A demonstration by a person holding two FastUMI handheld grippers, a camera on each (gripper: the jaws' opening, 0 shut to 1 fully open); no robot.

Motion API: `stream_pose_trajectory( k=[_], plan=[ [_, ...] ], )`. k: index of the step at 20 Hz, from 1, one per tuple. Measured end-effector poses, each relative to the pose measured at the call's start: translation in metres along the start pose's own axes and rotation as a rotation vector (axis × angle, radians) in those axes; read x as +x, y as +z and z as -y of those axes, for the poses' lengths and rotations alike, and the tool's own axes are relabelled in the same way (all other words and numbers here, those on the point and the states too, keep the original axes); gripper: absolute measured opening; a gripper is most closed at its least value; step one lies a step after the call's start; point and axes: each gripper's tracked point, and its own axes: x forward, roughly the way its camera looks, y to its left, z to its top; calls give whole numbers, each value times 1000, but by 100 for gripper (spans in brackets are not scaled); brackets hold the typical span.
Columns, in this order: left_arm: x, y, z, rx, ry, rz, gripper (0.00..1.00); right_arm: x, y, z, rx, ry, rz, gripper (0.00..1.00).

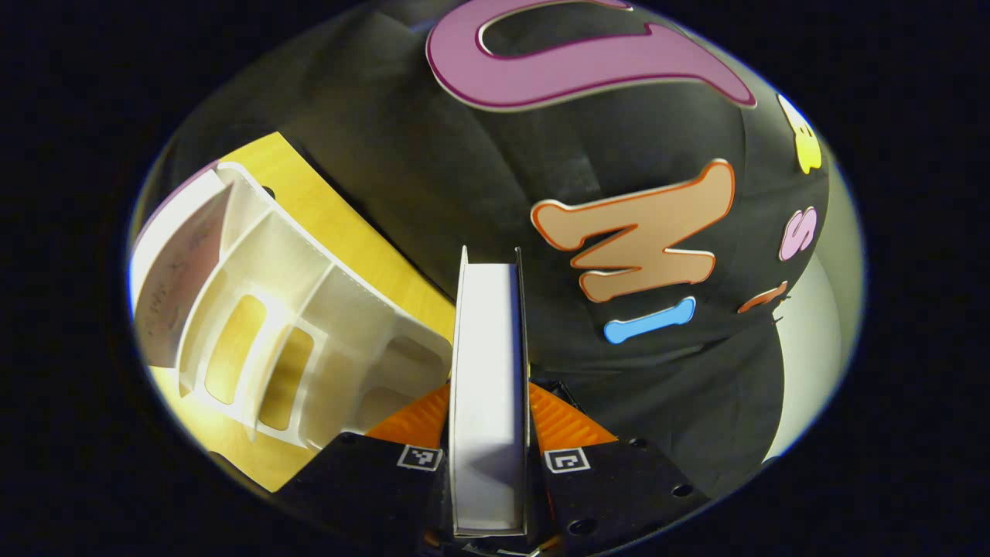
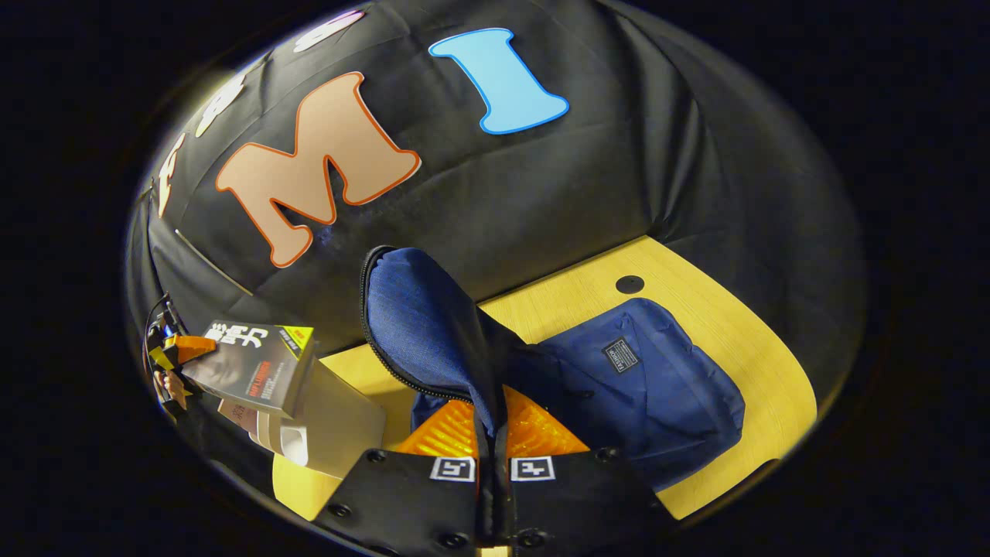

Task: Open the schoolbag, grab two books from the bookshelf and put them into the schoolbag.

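In the left gripper view my left gripper [image 1: 489,433] is shut on a book [image 1: 489,387], held edge-on with its white page block facing me and lifted off the white bookshelf [image 1: 309,325] at the left. In the right gripper view my right gripper [image 2: 493,441] is shut on the raised flap [image 2: 425,325] of the blue schoolbag [image 2: 642,387], which lies on the wooden table [image 2: 742,325]. Farther left there, the left gripper [image 2: 174,352] holds the dark-covered book [image 2: 255,367] above the white bookshelf [image 2: 332,433].
A book or paper leans in the leftmost slot of the shelf [image 1: 182,286]. The yellow wooden table [image 1: 348,232] runs under the shelf to the black cloth wall. A round hole [image 2: 629,284] sits in the tabletop behind the bag.
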Motion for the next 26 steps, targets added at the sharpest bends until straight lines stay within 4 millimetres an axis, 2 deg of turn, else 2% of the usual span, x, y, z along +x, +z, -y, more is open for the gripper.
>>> stream_pose_trajectory(
  k=[2,3,4,6,8,9,15,22,26],
  plan=[
    [19,-12,4,3,3,-27,34,-2,3,-1,-6,8,7,3],
    [27,-18,5,7,8,-41,36,-3,4,1,-12,11,12,1],
    [37,-24,2,17,25,-47,34,-3,5,-1,-12,17,15,3],
    [55,-35,-3,29,47,-57,34,-3,6,0,-4,23,22,1],
    [72,-51,-2,11,40,-81,34,-3,7,-1,1,28,31,3],
    [83,-59,-3,-1,38,-89,33,-3,7,0,2,29,33,1],
    [146,-113,-19,-48,66,-164,34,-4,11,1,24,34,47,3],
    [189,-164,-30,-71,92,-233,34,-4,18,3,32,41,62,3],
    [211,-175,-26,-29,79,-231,34,-2,18,-3,39,53,62,4]
  ],
)
